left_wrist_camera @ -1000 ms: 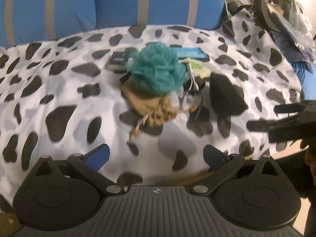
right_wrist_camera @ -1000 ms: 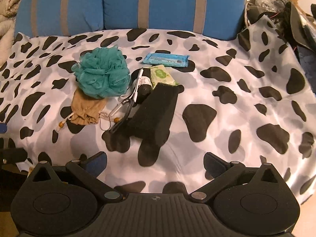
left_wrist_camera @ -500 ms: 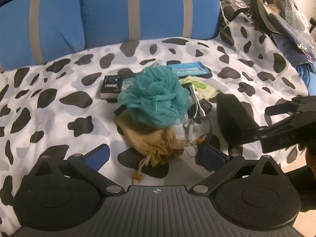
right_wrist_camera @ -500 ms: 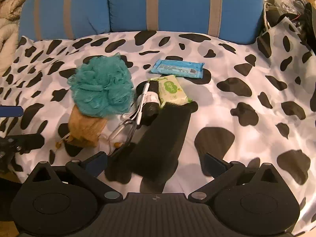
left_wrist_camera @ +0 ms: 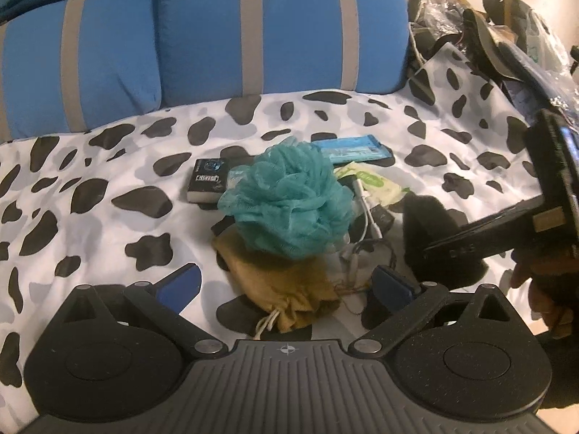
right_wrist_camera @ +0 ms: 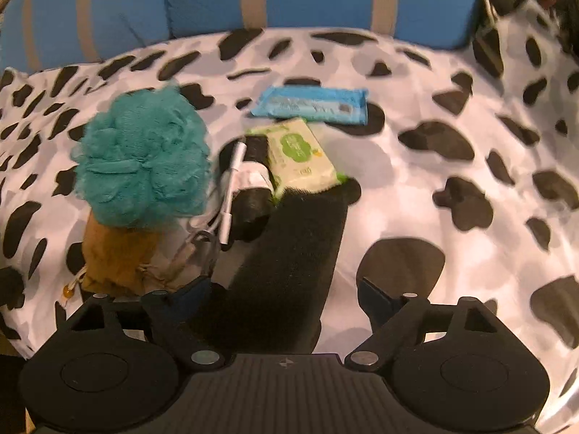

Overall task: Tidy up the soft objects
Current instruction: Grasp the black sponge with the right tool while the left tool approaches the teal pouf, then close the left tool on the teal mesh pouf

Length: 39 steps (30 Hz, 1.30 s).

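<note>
A teal mesh bath pouf [left_wrist_camera: 289, 202] [right_wrist_camera: 144, 155] rests on a tan drawstring pouch [left_wrist_camera: 289, 289] [right_wrist_camera: 119, 256] on the cow-print sheet [left_wrist_camera: 108, 217]. My left gripper [left_wrist_camera: 286, 285] is open, low over the sheet, and the pouch lies between its blue fingertips [left_wrist_camera: 179, 284] untouched. A long black fuzzy cloth [right_wrist_camera: 289, 253] [left_wrist_camera: 430, 228] lies right of the pouf. My right gripper [right_wrist_camera: 284, 296] straddles its near end with jaws closing. The left pad is at the cloth's edge; the right pad stands apart from it.
Behind the pouf lie a blue wipes pack [right_wrist_camera: 311, 105], a green wipes pack [right_wrist_camera: 300, 152], a small black box [left_wrist_camera: 208, 181] and white cables [right_wrist_camera: 231, 188]. Blue striped cushions [left_wrist_camera: 253, 36] line the back. Bags and clutter [left_wrist_camera: 506, 36] pile at the far right.
Both grippers came closer to the pile and lower. The right gripper now has the black cloth between its fingers, which have narrowed. The pouch sits between the left fingertips.
</note>
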Available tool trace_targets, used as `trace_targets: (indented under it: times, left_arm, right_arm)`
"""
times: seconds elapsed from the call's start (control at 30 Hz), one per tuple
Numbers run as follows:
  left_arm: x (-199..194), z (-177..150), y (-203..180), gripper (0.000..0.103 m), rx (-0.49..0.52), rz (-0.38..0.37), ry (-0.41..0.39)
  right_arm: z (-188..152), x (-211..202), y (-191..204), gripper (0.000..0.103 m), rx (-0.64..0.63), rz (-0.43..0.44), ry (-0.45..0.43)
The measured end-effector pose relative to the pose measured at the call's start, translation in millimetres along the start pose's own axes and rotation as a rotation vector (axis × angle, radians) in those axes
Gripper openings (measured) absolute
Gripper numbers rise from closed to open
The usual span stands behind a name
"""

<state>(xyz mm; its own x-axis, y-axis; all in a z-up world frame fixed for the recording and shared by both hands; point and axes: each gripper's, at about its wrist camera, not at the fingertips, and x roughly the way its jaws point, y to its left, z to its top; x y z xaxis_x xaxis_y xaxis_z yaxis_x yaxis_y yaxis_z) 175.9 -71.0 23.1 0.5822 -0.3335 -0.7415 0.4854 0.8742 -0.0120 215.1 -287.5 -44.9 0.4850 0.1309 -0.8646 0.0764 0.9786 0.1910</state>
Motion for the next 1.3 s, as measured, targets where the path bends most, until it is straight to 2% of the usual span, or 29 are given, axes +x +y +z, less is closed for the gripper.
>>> trace_targets:
  times: [0.03, 0.2, 0.33, 0.53, 0.8, 1.1, 1.3]
  left_arm:
    - [0.6, 0.3, -0.8, 0.103, 0.004, 0.001, -0.005]
    - [2.4, 0.7, -3.1, 0.103, 0.013, 0.004, -0.021]
    - [3.1, -0.4, -3.0, 0.103, -0.001, -0.008, -0.030]
    - [10.9, -0.8, 2.3, 0.103, -0.060, -0.038, 0.013]
    - [15.5, 5.9, 4.9, 0.103, -0.069, -0.037, 0.008]
    - [27.5, 19.9, 11.1, 0.103, -0.073, -0.011, -0.027]
    - [46.6, 28.1, 14.9, 0.103, -0.062, -0.007, -0.009]
  right_arm:
    - [-0.1, 1.6, -1.7, 0.075, 0.015, 0.001, 0.012]
    - [-2.5, 2.4, -6.3, 0.057, 0.029, 0.021, 0.052]
    - [-7.3, -3.1, -2.8, 0.050, -0.015, 0.005, 0.046]
    - [-9.2, -21.9, -7.9, 0.047, -0.023, -0.014, -0.014]
    - [-4.7, -43.6, -15.2, 0.047, 0.008, 0.022, -0.064]
    - [-4.2, -48.6, -15.9, 0.047, 0.017, 0.063, -0.064]
    - [-2.9, -52.1, -15.9, 0.047, 0.024, 0.083, -0.078]
